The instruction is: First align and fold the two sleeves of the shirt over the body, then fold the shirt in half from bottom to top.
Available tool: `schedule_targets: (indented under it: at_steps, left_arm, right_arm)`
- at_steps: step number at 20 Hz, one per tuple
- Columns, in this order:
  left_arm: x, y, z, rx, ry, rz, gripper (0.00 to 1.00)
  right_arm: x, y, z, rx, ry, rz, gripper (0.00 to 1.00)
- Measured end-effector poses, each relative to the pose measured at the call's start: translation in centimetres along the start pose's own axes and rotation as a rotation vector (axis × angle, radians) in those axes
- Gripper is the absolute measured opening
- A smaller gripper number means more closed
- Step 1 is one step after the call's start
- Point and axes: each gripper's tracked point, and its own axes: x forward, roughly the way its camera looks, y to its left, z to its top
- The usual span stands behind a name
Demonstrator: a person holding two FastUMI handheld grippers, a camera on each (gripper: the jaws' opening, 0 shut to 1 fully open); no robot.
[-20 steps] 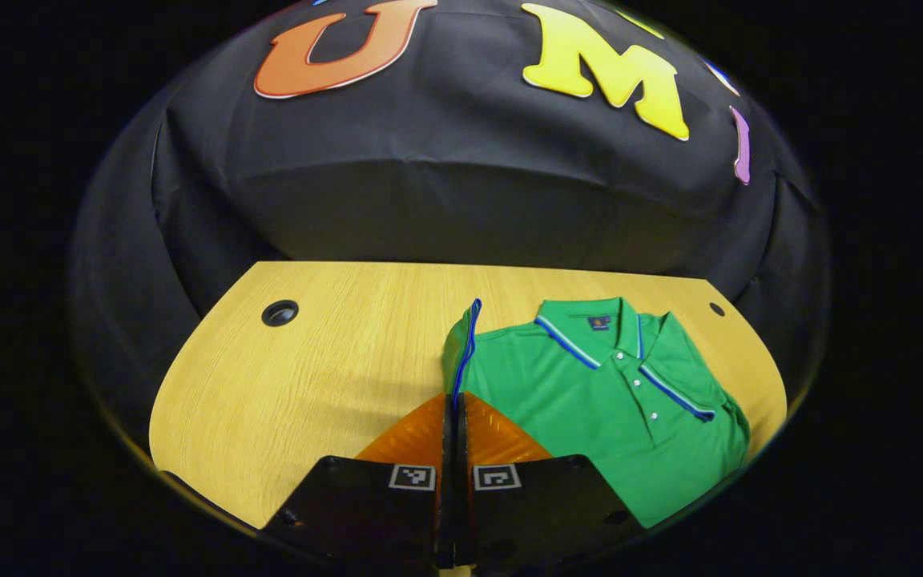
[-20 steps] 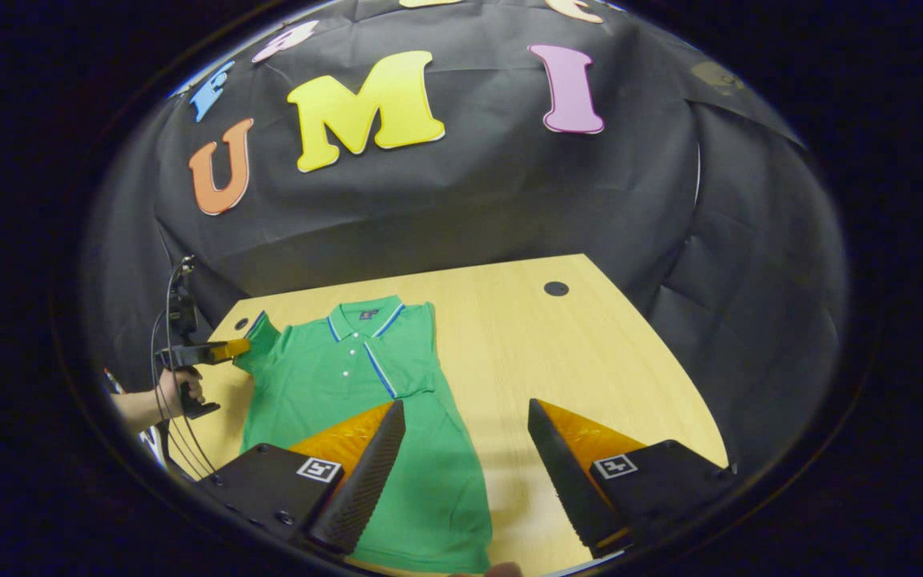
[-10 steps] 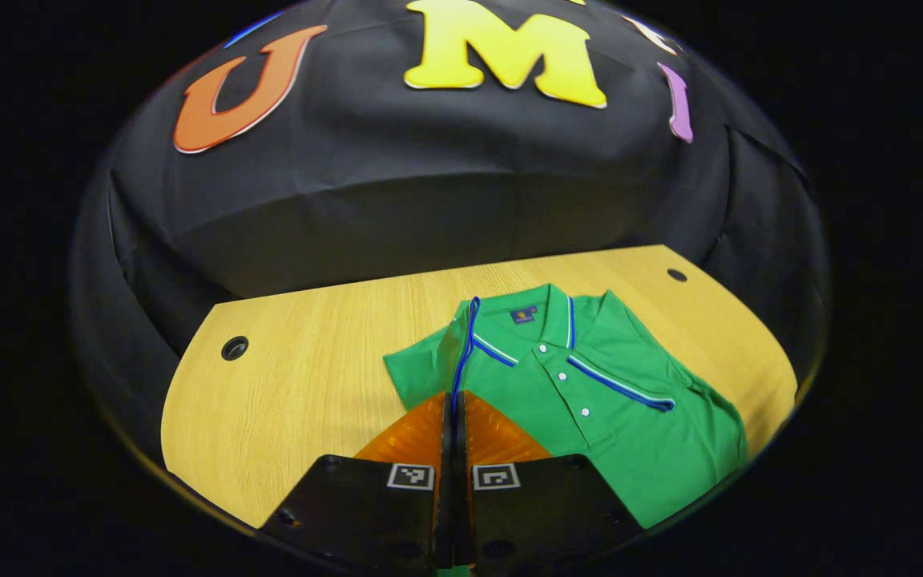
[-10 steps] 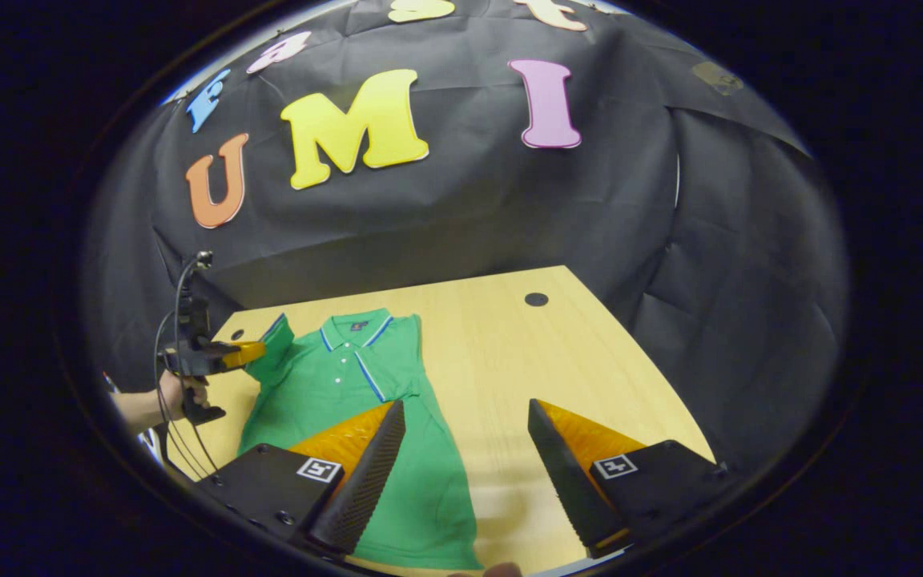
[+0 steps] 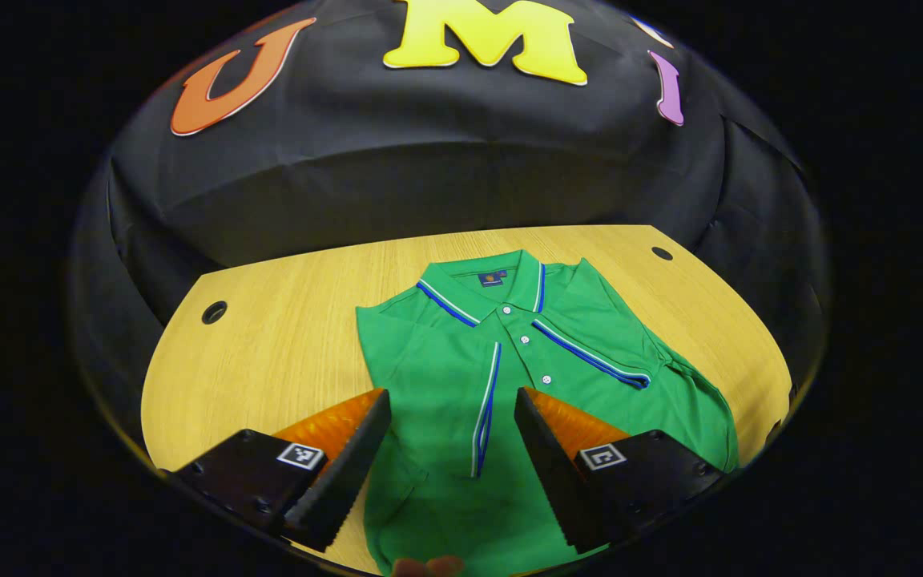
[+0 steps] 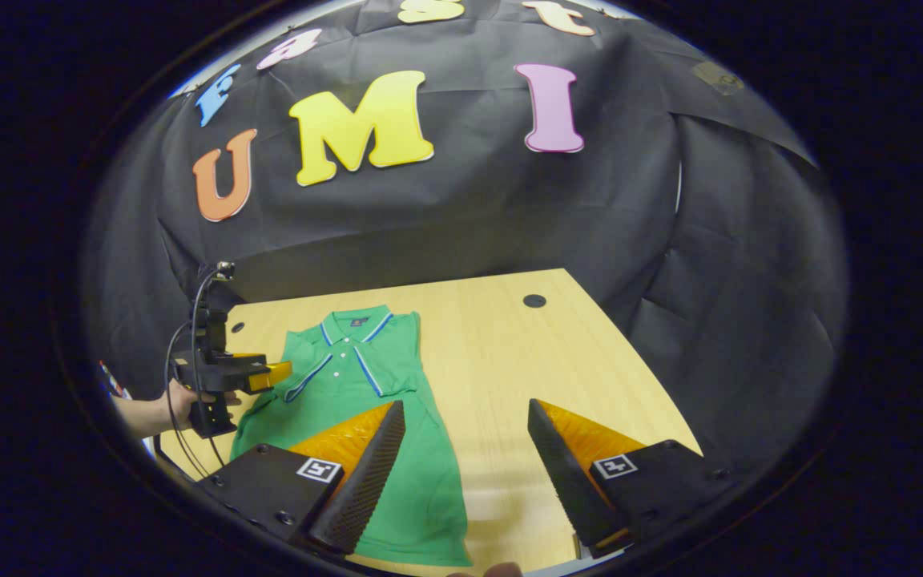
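left gripper (image 5: 449, 429) has just opened, dropping the sleeve (image 5: 429, 385) across the shirt (image 5: 590, 353); both sleeves folded, bottom fold remains.

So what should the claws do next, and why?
Probably bring both open claws, left claw and right claw, down to the bottom hem of the shirt: both sleeves seem folded over its body, so the bottom-to-top fold is left.

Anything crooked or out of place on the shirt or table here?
Nothing stands out. The green shirt lies flat on the table, both sleeves folded over the body, their striped cuffs angled slightly differently. Both grippers' jaws stand open, holding nothing.
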Motion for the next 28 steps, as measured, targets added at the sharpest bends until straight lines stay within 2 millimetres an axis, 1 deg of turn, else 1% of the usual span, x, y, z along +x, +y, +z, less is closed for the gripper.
schedule_targets:
  at_steps: [4,6,7,8,9,10,11,12,13,14,15,16,17,18,19,20,21,22,23,24,25,26,28]
  left_arm:
    - [-3.9,0.9,-0.5,-0.054,-0.012,0.023,1.00]
    - [-6.4,1.1,-0.8,-0.086,-0.020,0.032,1.00]
    - [-7.7,1.1,-1.3,-0.108,-0.019,0.035,1.00]
    - [-9.1,1.1,-1.9,-0.126,-0.015,0.040,1.00]
    - [-10.3,1.0,-2.7,-0.141,-0.011,0.045,1.00]
    - [-11.5,0.8,-3.6,-0.148,-0.001,0.042,1.00]
    - [-12.8,0.6,-4.5,-0.144,0.011,0.034,1.00]
    - [-14.0,0.5,-5.6,-0.128,0.025,0.027,1.00]
    - [-15.2,0.5,-6.8,-0.108,0.043,0.016,1.00]
    - [-16.3,0.6,-8.1,-0.094,0.067,0.009,1.00]
    - [-17.4,0.7,-9.5,-0.089,0.095,0.001,1.00]
    - [-18.5,0.7,-11.1,-0.088,0.128,-0.010,1.00]
    - [-19.5,0.6,-12.6,-0.093,0.160,-0.028,1.00]
    - [-20.4,0.2,-14.1,-0.101,0.203,-0.052,1.00]
    - [-21.4,-0.1,-15.7,-0.103,0.253,-0.065,1.00]
    - [-22.6,-0.1,-17.4,-0.095,0.292,-0.073,1.00]
    - [-23.6,-0.4,-19.1,-0.079,0.336,-0.090,1.00]
    - [-24.8,-0.7,-21.0,-0.062,0.383,-0.106,1.00]
    - [-25.6,-0.9,-22.8,-0.052,0.423,-0.117,1.00]
    - [-26.3,-1.0,-24.4,-0.050,0.459,-0.127,1.00]
    - [-26.8,-1.5,-25.6,-0.055,0.490,-0.138,1.00]
    - [-27.0,-1.8,-26.5,-0.058,0.508,-0.144,1.00]
    - [-26.5,-2.5,-27.6,-0.073,0.513,-0.141,1.00]
  right_arm:
    - [0.6,2.5,-0.4,-0.091,0.001,0.077,0.98]
    - [0.6,3.4,-0.9,-0.136,0.007,0.121,0.98]
    - [0.6,3.8,-1.2,-0.151,0.012,0.143,0.98]
    - [0.6,4.0,-1.7,-0.165,0.023,0.161,0.93]
    - [0.6,4.0,-2.3,-0.184,0.035,0.171,0.98]
    - [0.4,3.7,-2.8,-0.202,0.049,0.178,0.94]
    - [0.3,3.5,-3.6,-0.217,0.066,0.186,0.93]
    - [0.2,3.1,-4.6,-0.233,0.087,0.186,0.93]
    - [0.1,2.7,-5.6,-0.247,0.108,0.189,0.98]
    - [-0.1,2.3,-6.6,-0.260,0.134,0.192,0.98]
    - [-0.3,1.9,-7.7,-0.273,0.159,0.193,0.98]
    - [-0.6,1.4,-8.8,-0.285,0.185,0.194,0.94]
    - [-1.0,1.1,-9.9,-0.297,0.211,0.200,0.98]
    - [-1.6,0.8,-11.1,-0.316,0.243,0.206,0.98]
    - [-2.2,0.5,-12.4,-0.341,0.272,0.211,0.94]
    - [-2.7,0.3,-13.8,-0.370,0.308,0.220,0.98]
    - [-3.4,0.0,-15.5,-0.400,0.346,0.229,0.94]
    - [-4.1,-0.3,-17.0,-0.424,0.385,0.237,0.98]
    - [-4.6,-0.6,-18.4,-0.438,0.419,0.242,1.00]
    - [-5.0,-0.9,-19.7,-0.439,0.451,0.245,0.94]
    - [-5.2,-1.0,-20.9,-0.432,0.482,0.246,0.98]
    - [-5.3,-1.1,-22.1,-0.429,0.510,0.245,0.98]
    - [-5.4,-1.2,-23.9,-0.433,0.549,0.245,0.98]
